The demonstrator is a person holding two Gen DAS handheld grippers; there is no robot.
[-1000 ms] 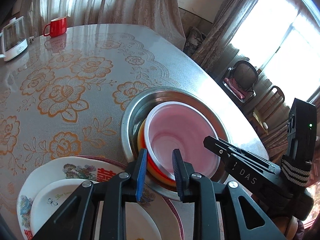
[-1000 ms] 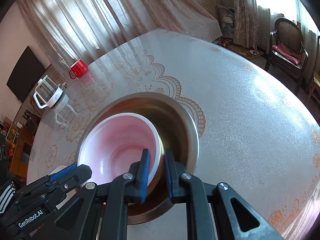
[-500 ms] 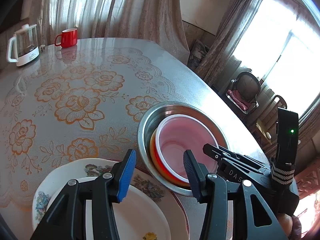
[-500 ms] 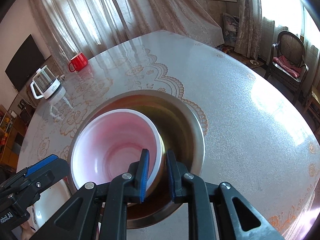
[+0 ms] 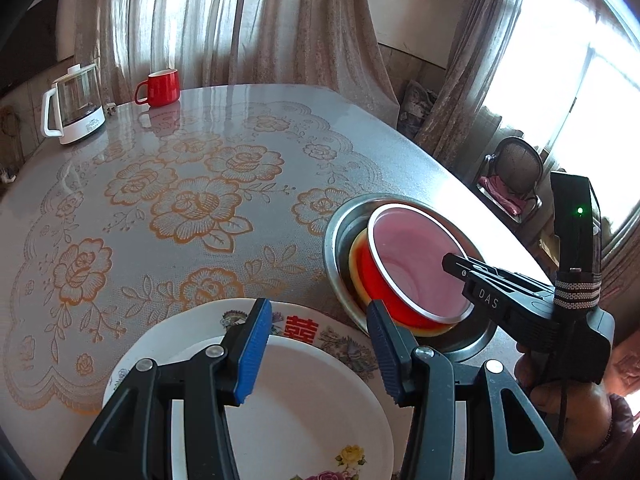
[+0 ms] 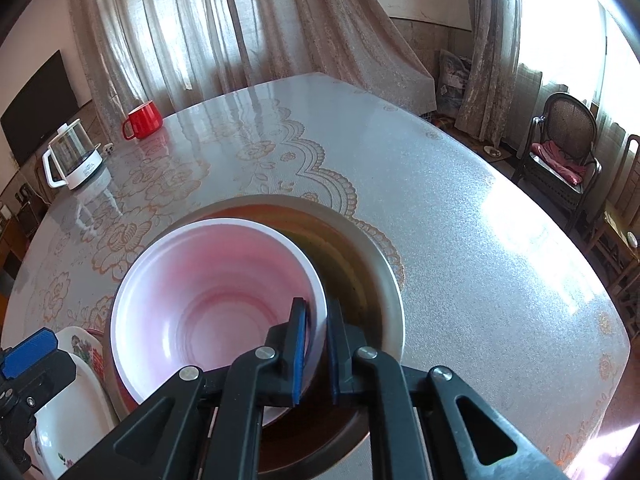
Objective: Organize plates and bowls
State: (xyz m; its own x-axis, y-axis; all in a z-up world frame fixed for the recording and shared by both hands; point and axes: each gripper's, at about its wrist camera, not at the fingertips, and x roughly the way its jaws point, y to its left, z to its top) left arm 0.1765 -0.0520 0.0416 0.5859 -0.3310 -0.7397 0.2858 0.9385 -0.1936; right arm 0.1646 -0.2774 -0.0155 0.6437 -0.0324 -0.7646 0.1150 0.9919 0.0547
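Kettle point(image 5: 74, 102): far left on the worktop point(image 5: 240, 128), glass with white base, well apart from the work.
Red mug point(image 5: 159, 87): just beside the kettle, upright, untouched.
Plates: small white plate point(image 5: 304, 412) nested on the larger flowered plate point(image 5: 188, 324), near edge of the worktop, left of the bowls.
Left tool point(image 5: 318, 350): released, blue pads spread with nothing between them, hanging over the plates; a second ago narrowly set at the near rim of the bowl stack, now pulled off to the left and wider.
Steel basin point(image 5: 340, 224): flat on the worktop, touching or overlapping the flowered plate's rim; which, cannot tell.
Orange bowl point(image 5: 360, 264): inside the basin, only its left wall showing under the pink one.
Pink bowl point(image 6: 208, 304): nested in the orange bowl, tilted toward the left, white rim all round.
Right tool point(image 6: 318, 346): clenched on the pink bowl's right rim, 1 pad inside, 1 outside; a second ago looser around that same rim, now closed hard on it.
Change, meaning: grip on the stack handed over, left to right; only 1 tool bearing the pink bowl.
Step, judged: seating or levelling the pink bowl within the nest; plates look already stacked.
Risk, judged: thin rim pinch on a tilted bowl, likely to pivot if lifted quickly.
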